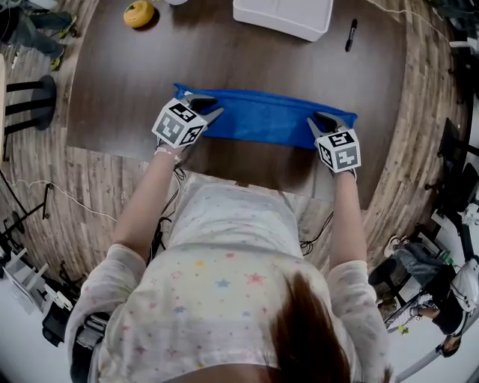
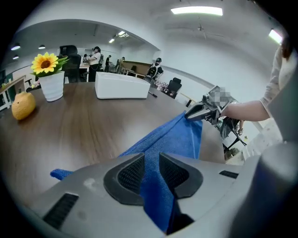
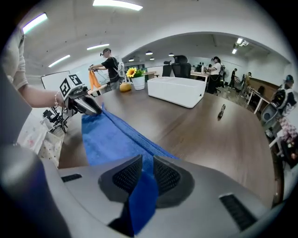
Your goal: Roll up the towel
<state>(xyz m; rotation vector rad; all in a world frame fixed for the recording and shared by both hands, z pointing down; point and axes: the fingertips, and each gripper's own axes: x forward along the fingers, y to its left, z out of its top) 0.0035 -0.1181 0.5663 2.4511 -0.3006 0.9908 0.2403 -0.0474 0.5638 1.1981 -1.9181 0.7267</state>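
A blue towel (image 1: 262,116) lies folded into a long strip across the dark wooden table (image 1: 120,82), near its front edge. My left gripper (image 1: 196,105) holds the strip's left end; in the left gripper view (image 2: 151,167) the cloth (image 2: 179,137) fills the gap between both pads and stretches away to the right gripper (image 2: 195,113). My right gripper (image 1: 323,120) is at the strip's right end. In the right gripper view (image 3: 146,172) its pads pinch a fold of towel (image 3: 111,137), which runs off to the left gripper (image 3: 88,107).
At the table's far side stand a white box (image 1: 283,15), a black pen (image 1: 350,34) and a yellow fruit-like object (image 1: 138,13). A white pot with a sunflower (image 2: 51,83) stands beside the fruit. The person's body is right against the front edge.
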